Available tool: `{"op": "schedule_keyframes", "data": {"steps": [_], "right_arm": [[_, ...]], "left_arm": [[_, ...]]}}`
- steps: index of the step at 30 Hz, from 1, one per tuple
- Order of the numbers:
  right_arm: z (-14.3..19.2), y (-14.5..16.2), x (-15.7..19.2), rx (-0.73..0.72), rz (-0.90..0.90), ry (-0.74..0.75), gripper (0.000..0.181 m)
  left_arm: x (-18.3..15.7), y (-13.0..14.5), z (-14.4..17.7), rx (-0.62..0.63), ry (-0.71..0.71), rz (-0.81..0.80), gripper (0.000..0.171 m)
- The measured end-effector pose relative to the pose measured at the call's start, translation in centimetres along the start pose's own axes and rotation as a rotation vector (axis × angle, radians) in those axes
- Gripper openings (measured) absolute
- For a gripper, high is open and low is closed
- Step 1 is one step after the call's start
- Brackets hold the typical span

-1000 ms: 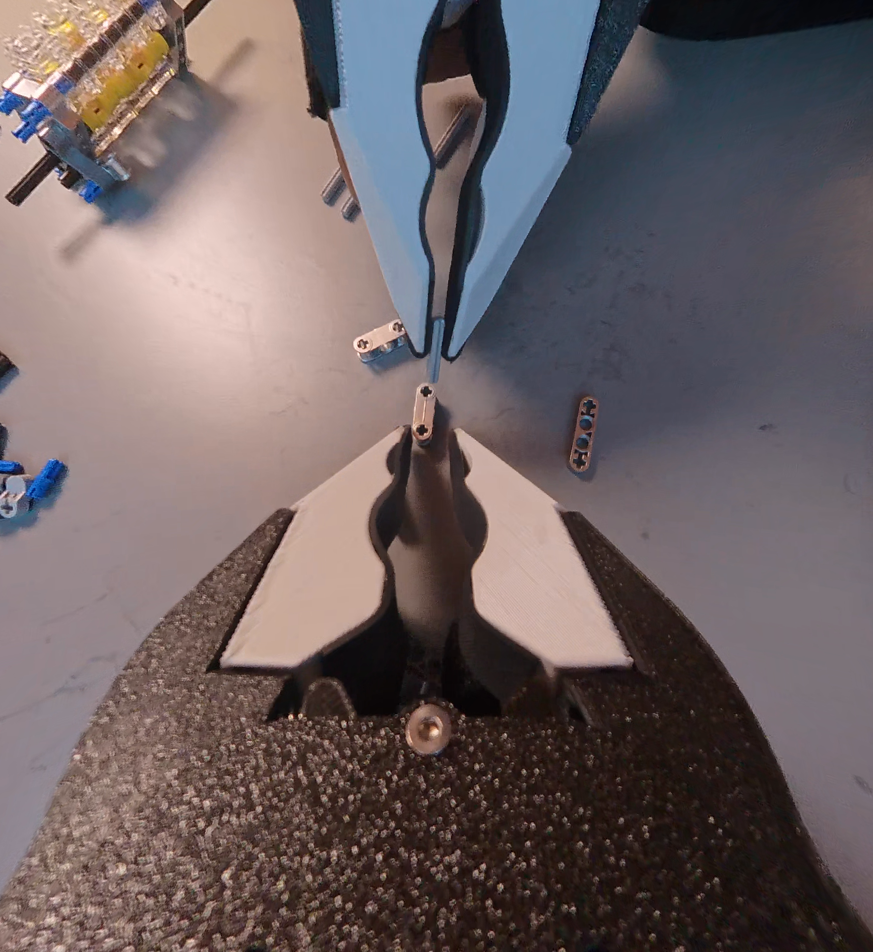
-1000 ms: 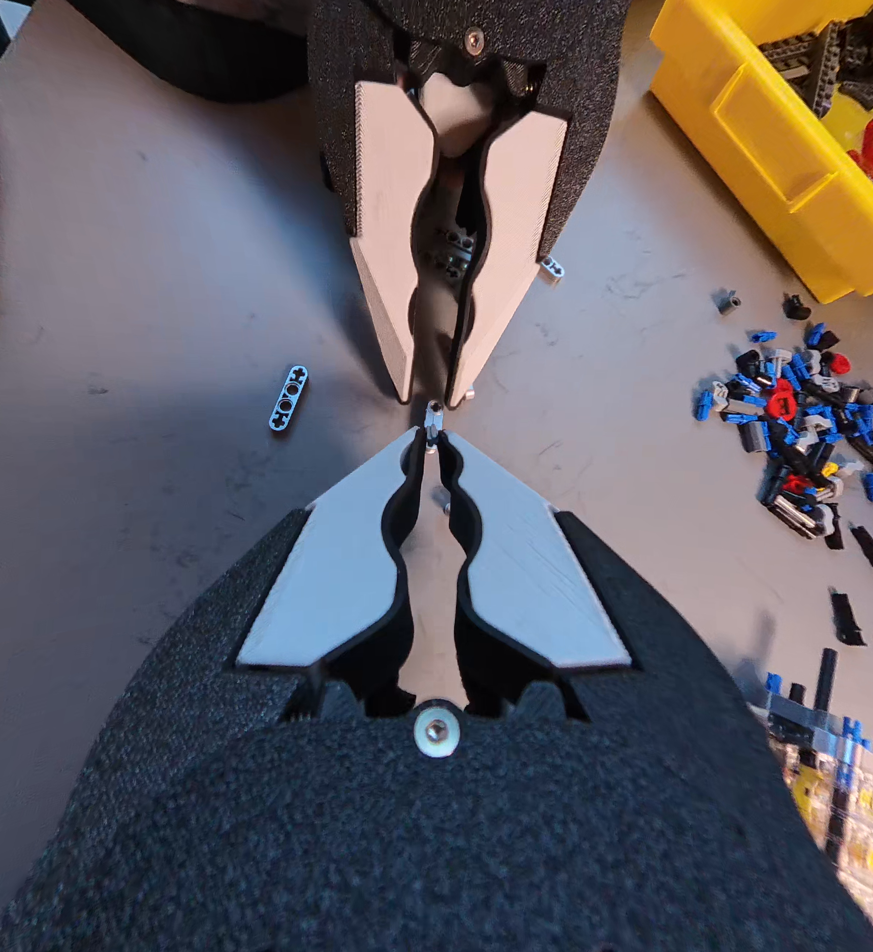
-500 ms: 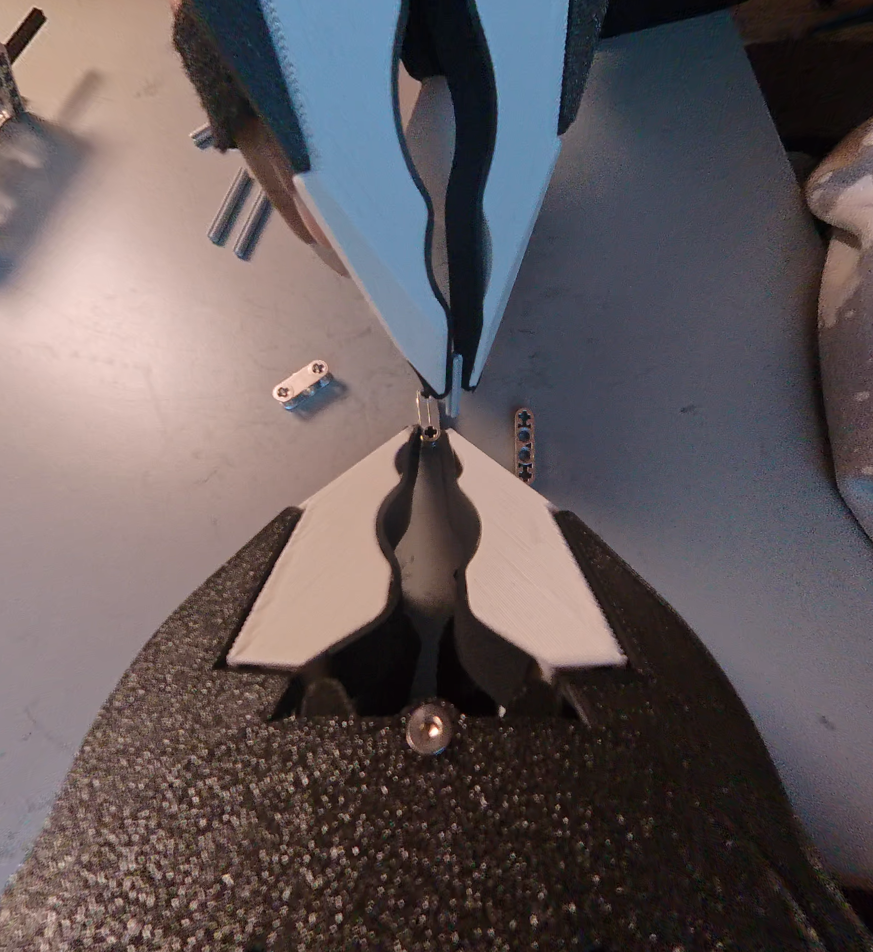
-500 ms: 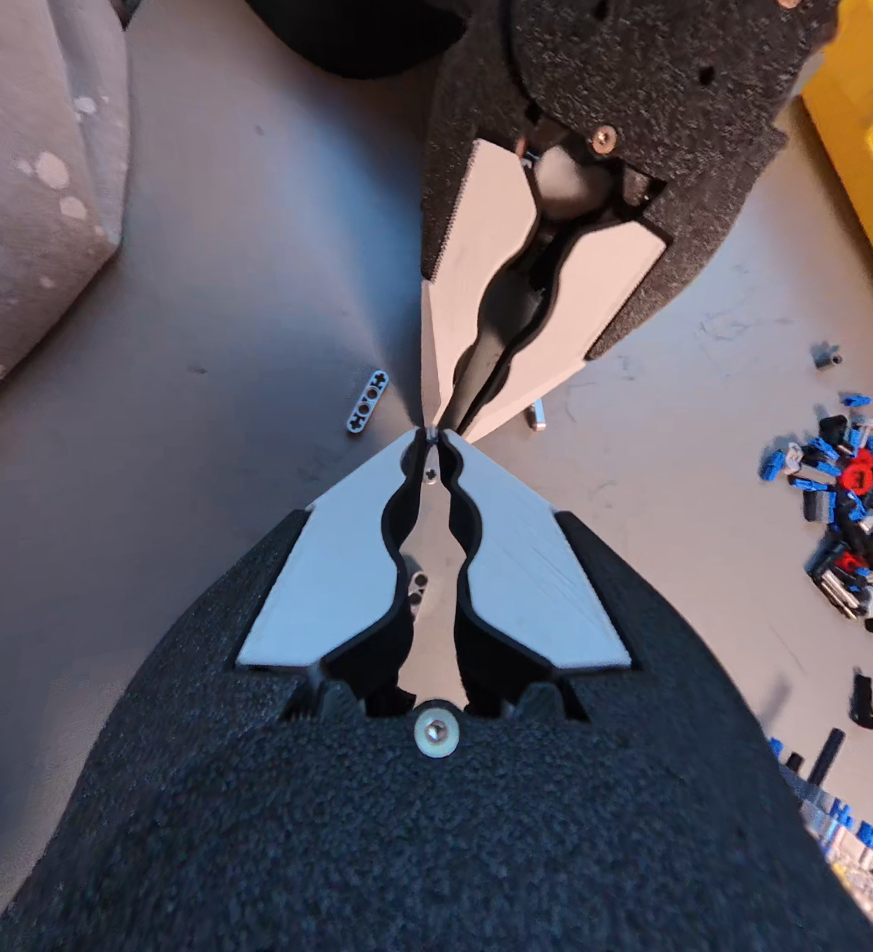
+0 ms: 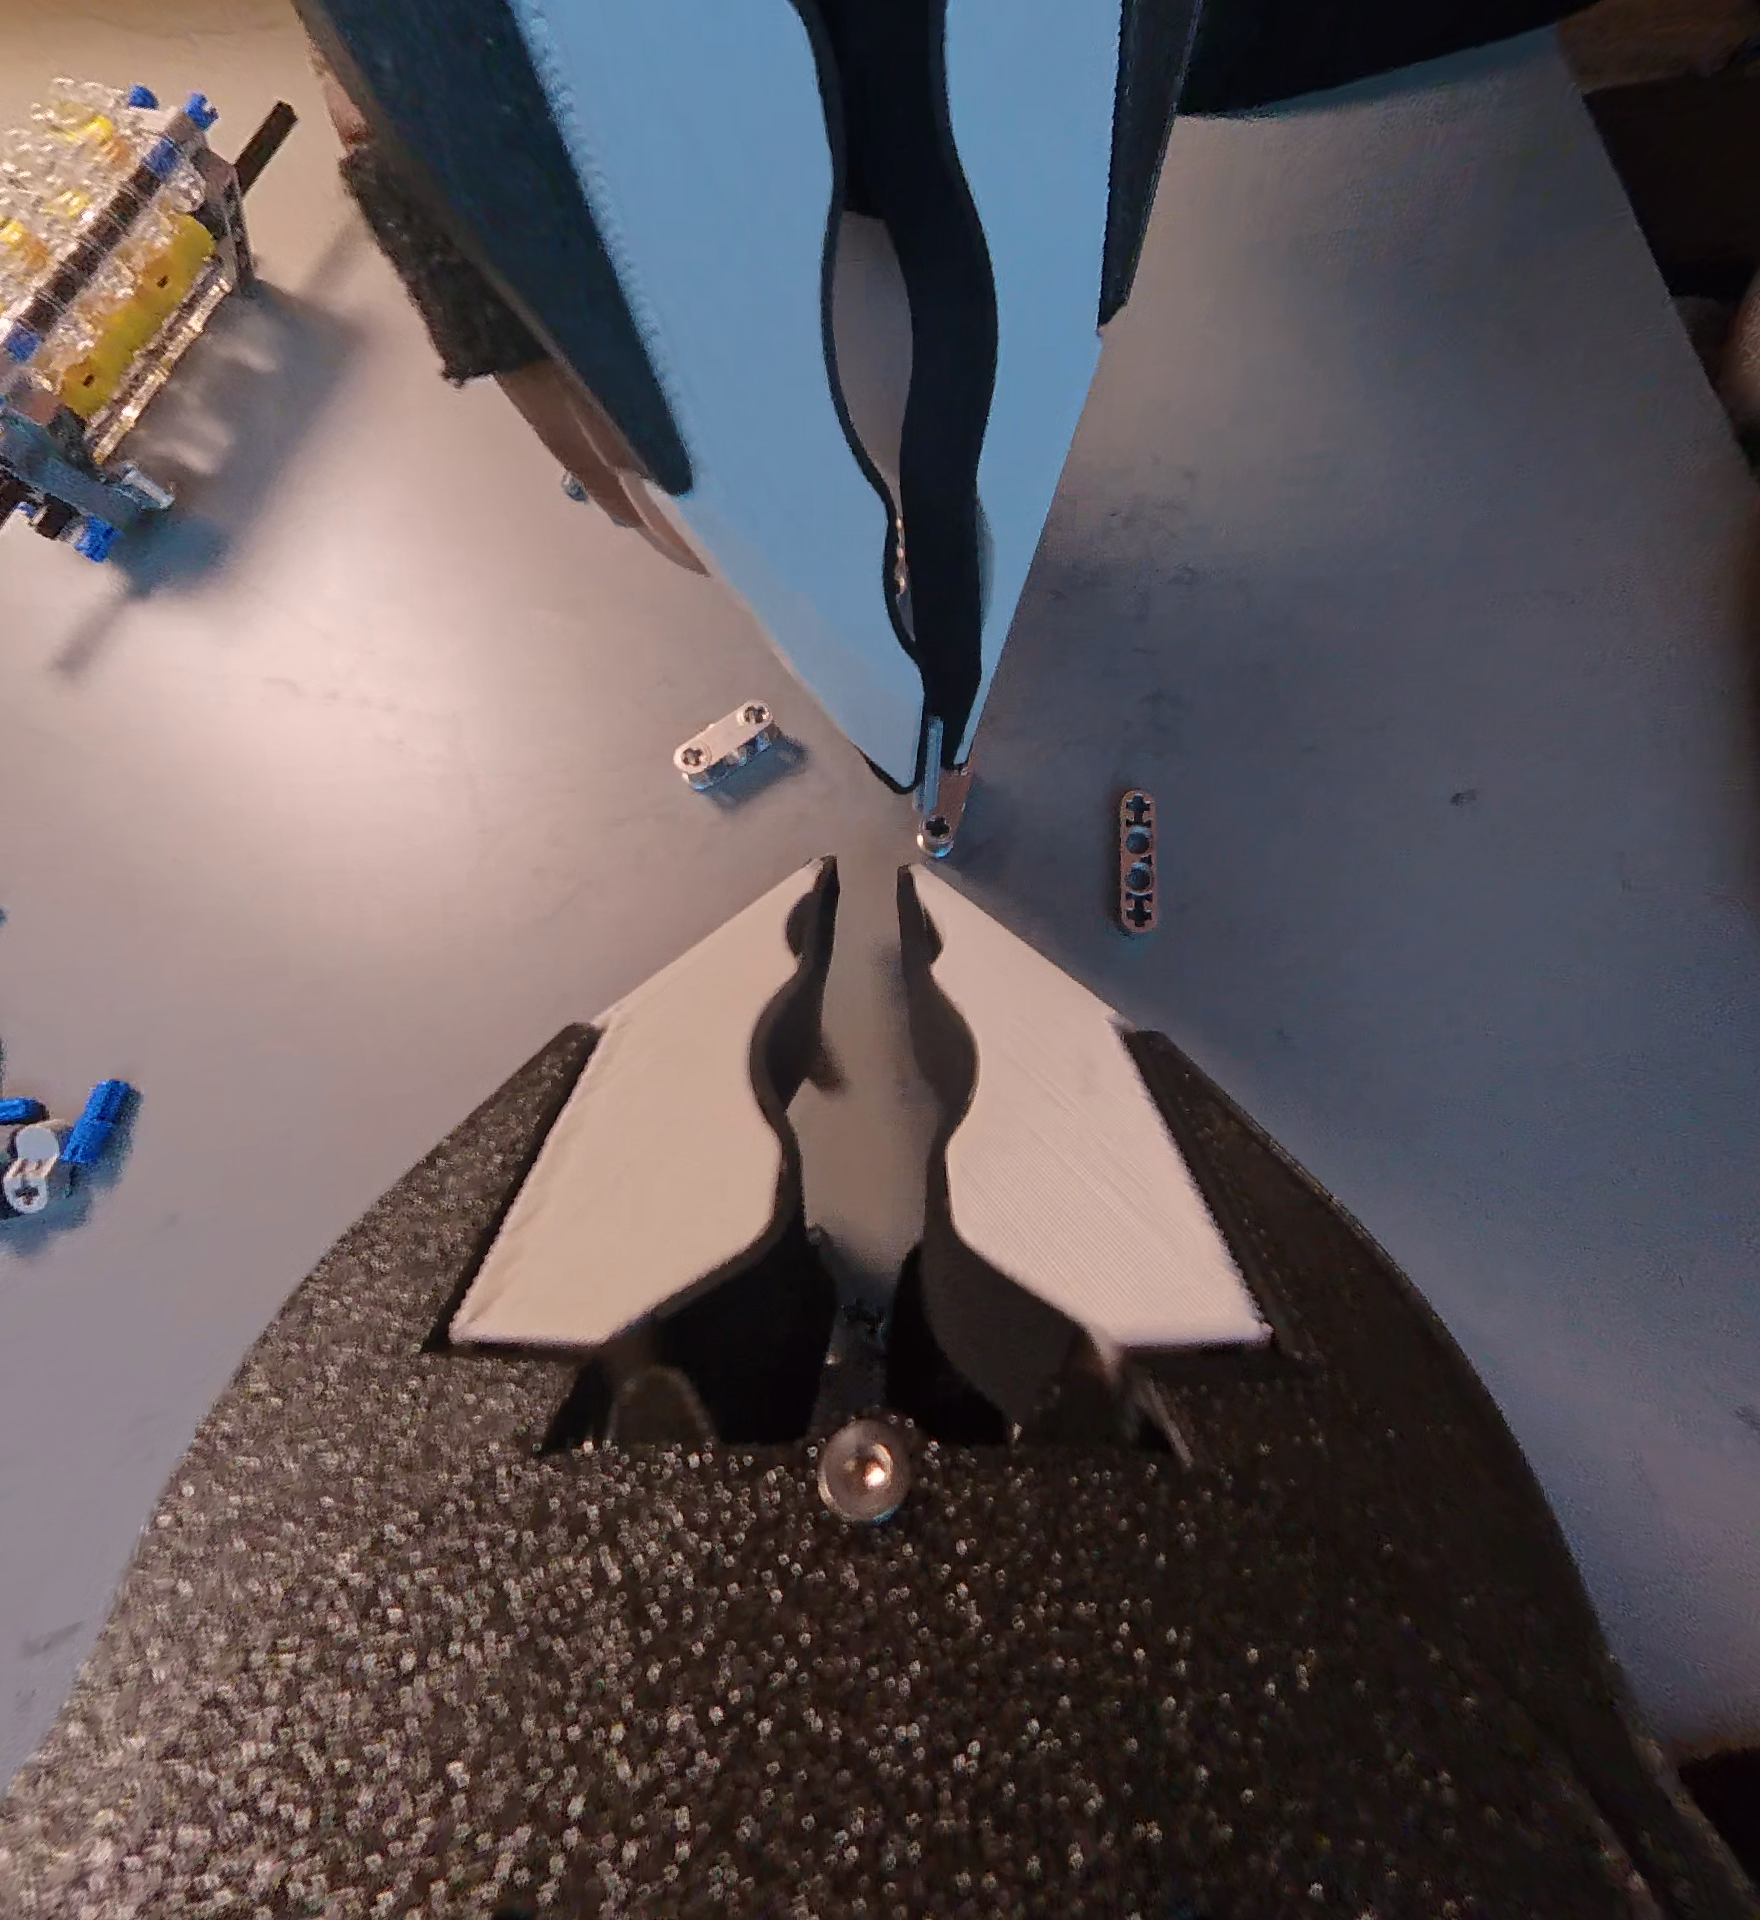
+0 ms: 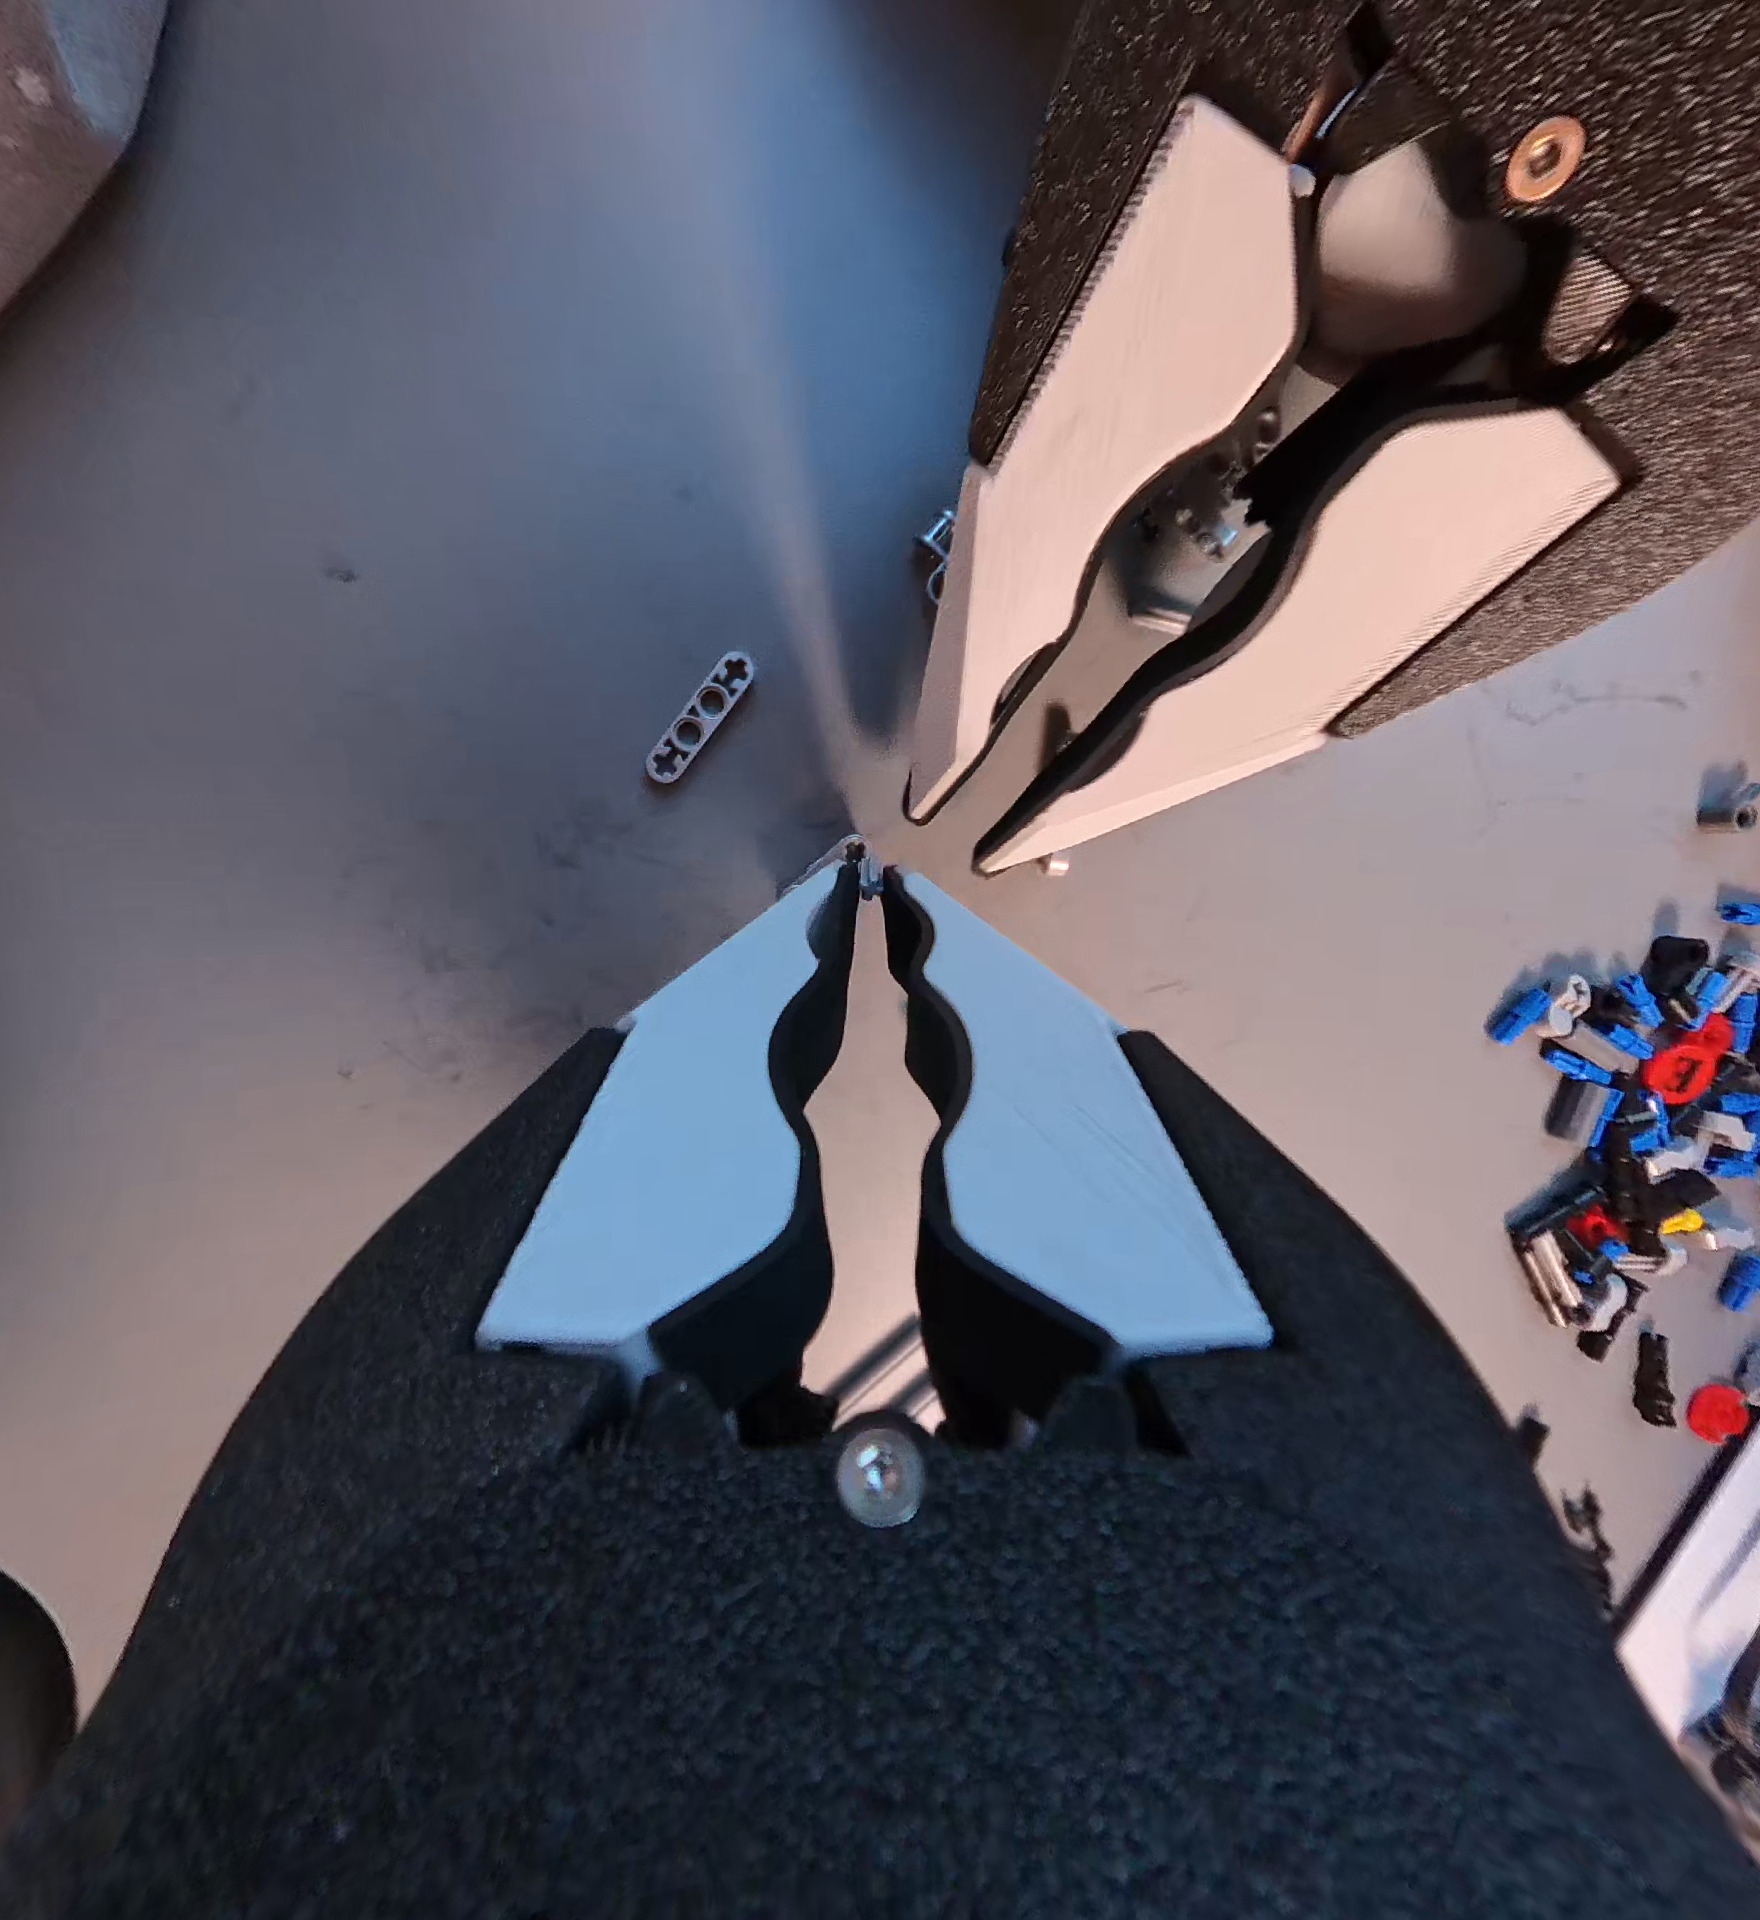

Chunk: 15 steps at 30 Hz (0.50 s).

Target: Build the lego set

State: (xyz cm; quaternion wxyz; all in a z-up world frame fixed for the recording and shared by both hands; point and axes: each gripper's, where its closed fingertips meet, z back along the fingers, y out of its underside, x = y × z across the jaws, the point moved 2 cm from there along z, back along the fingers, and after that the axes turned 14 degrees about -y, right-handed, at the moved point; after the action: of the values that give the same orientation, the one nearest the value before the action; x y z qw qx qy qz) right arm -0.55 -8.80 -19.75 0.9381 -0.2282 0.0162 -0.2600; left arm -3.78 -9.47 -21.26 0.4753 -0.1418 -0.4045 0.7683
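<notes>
Fingers of ribbed pale plastic on the left gripper (image 5: 865, 868) stood slightly parted and empty, while the right gripper (image 6: 868, 871) pinched a small grey holed link (image 5: 941, 808) — above the matte grey table (image 5: 1375, 623).

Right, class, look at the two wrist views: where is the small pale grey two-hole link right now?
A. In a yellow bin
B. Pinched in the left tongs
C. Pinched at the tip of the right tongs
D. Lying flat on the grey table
C: the small pale grey two-hole link hangs from the closed tip of the right tongs, while the left tongs stand parted and empty just below it.
</notes>
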Motion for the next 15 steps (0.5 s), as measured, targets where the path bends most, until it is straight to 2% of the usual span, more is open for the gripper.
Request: {"op": "schedule_keyframes", "data": {"steps": [15], "right_arm": [[-0.88, -0.33, -0.07, 0.114, 0.072, -0.112, 0.002]], "left_arm": [[-0.98, 0.61, 0.08, 0.024, 0.013, -0.002, 0.01]]}}
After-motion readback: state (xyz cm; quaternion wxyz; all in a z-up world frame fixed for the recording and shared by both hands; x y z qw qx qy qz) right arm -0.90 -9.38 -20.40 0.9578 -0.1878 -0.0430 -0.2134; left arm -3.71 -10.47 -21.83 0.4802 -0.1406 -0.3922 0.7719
